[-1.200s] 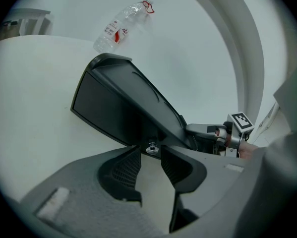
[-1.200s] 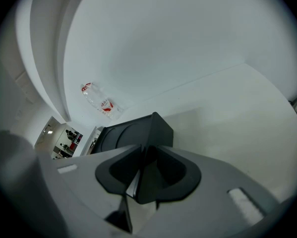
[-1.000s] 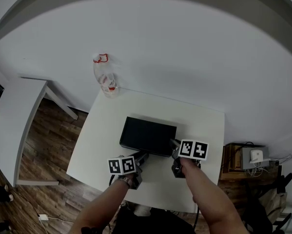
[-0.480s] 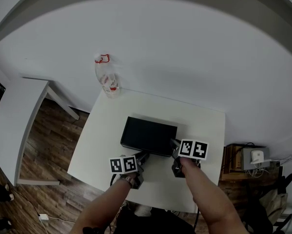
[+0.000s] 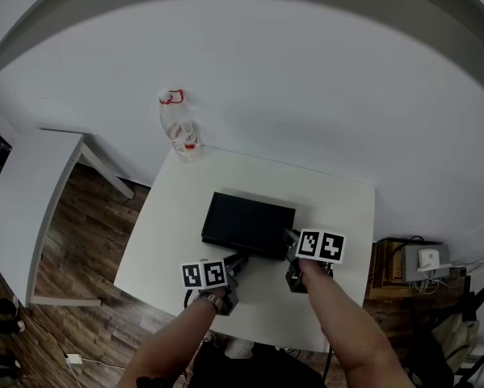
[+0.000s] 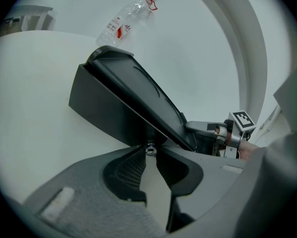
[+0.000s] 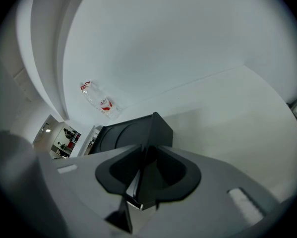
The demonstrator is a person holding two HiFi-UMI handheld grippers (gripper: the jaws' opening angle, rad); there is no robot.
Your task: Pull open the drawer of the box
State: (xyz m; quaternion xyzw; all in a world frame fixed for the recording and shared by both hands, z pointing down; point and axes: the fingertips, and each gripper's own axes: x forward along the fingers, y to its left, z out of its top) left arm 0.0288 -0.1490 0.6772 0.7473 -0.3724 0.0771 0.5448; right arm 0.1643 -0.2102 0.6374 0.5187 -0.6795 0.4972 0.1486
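Now the left gripper (image 6: 150,156) has just closed on the drawer knob (image 6: 150,148); the right gripper (image 7: 145,156) clamps the box (image 7: 119,133). Next likely needs a straight pull.

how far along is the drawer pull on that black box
Done: the right hand-held gripper clamps the box corner, steadying it. In hand: the left hand-held gripper has just been closing on the small metal knob at the front. Left: the drawer looks shut; the pull itself.
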